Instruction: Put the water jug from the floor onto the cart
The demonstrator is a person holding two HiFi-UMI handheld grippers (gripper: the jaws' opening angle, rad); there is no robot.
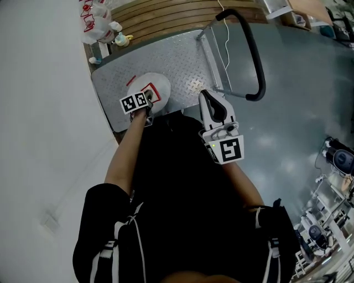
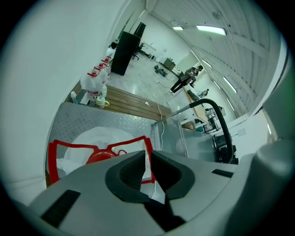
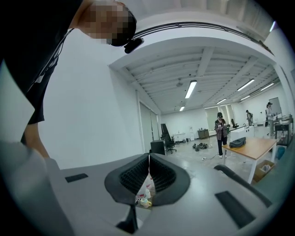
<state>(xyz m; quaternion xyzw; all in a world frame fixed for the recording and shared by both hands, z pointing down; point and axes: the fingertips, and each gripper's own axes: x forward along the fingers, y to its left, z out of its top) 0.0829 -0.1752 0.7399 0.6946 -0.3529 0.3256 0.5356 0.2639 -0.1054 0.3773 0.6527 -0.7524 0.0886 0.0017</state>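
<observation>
The left gripper point(image 2: 147, 159) has its jaws drawn nearly together on the red handle point(image 2: 134, 140) of the water jug point(image 2: 106, 136); one side of that thin red frame runs down through the narrow slot between the pads. In the head view this gripper point(image 1: 145, 103) sits left of centre, directly over the white jug point(image 1: 159, 84). The right gripper point(image 3: 149, 159) has its jaws closed with the pad tips meeting and nothing held. In the head view it point(image 1: 212, 102) hangs just right of centre, apart from the jug.

The jug stands on the diamond-plate deck of the cart point(image 1: 182, 55), near the deck's lower left corner in the head view, with its red cap point(image 2: 100, 156) showing inside the handle frame. The cart's black push bar point(image 1: 256, 55) curves down the upper right of the frame. Beyond the deck, at the top edge, lie wooden slats point(image 1: 166, 14), and a cluster of bottles point(image 1: 99, 25) sits in the upper left corner. Grey floor point(image 1: 298, 110) fills the right side.

In the right gripper view, a person point(image 3: 221, 133) stands far off at the right, beside a wooden table point(image 3: 253, 147).
</observation>
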